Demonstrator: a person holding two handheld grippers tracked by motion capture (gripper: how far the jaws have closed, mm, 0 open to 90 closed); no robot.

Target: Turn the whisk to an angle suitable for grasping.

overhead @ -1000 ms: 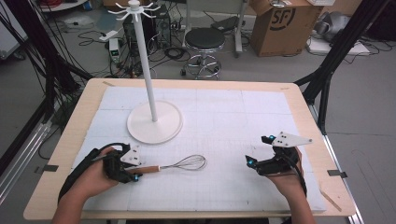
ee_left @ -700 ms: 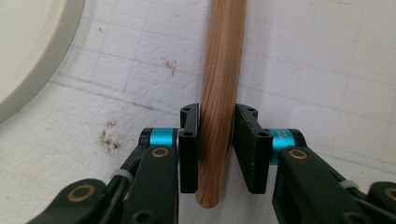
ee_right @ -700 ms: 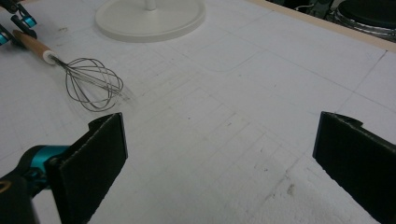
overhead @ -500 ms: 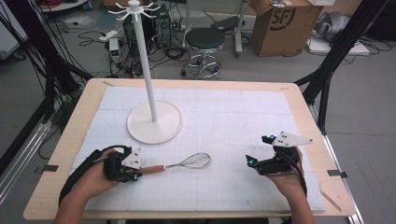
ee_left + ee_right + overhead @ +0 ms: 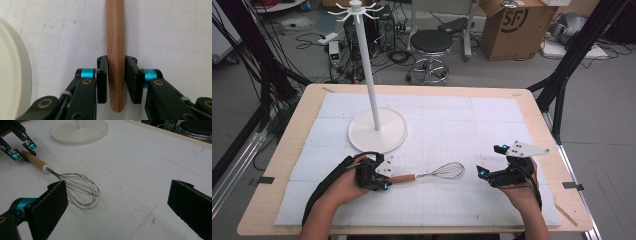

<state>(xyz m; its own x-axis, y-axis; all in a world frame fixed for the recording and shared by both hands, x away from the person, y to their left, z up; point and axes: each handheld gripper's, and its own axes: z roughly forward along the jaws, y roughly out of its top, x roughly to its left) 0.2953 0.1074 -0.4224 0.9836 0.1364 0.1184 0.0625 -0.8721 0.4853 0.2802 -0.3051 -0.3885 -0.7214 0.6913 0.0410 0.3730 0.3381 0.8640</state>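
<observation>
A white gridded mat (image 5: 492, 130) covers the wooden table. The left gripper view shows the left gripper (image 5: 116, 75) clamped on the whisk's wooden handle (image 5: 115, 37); the wire head is cut off there. The right gripper view shows the whisk (image 5: 75, 186) whole between the wide-open right gripper (image 5: 117, 207) and the rack base (image 5: 80, 130).

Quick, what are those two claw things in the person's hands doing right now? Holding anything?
Left gripper: shut on the whisk, jaws clamped on its wooden handle.
Right gripper: open, jaws wide apart, holding nothing.
</observation>
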